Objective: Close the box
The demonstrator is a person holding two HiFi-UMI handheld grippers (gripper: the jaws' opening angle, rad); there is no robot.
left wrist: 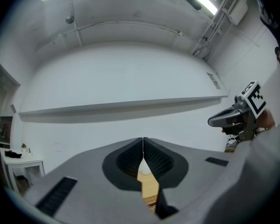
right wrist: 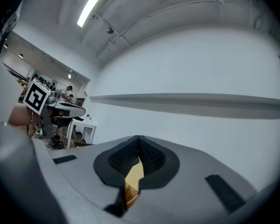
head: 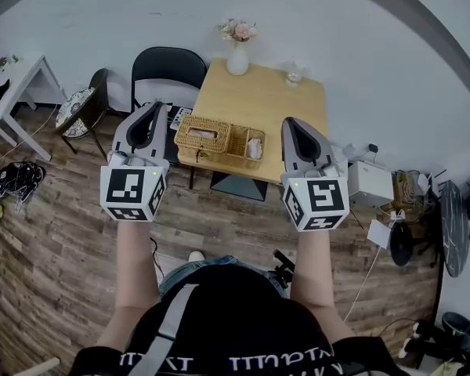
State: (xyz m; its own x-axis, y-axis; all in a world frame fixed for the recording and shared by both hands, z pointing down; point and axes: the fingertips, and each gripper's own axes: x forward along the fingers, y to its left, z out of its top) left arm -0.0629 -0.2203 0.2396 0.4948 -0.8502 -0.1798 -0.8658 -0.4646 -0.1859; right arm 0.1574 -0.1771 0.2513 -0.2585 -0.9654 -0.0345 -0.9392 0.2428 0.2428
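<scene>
A woven wicker box [head: 219, 141] stands at the near edge of the wooden table [head: 258, 100]. Its left part shows a woven top. Its right part is open, with something white inside. My left gripper [head: 154, 108] is held in the air short of the table's left corner, apart from the box, jaws shut and empty. My right gripper [head: 291, 124] hovers just right of the box, also shut on nothing. In the left gripper view the fingertips [left wrist: 143, 141] meet, and a sliver of table and wicker shows below them. The right gripper view shows the same closed tips [right wrist: 138, 141].
A white vase of flowers [head: 237, 49] and a small glass [head: 294, 74] stand at the table's far edge. A black chair [head: 168, 73] sits left of the table, a white box [head: 370, 182] on the floor to its right, and a small white table [head: 16, 84] far left.
</scene>
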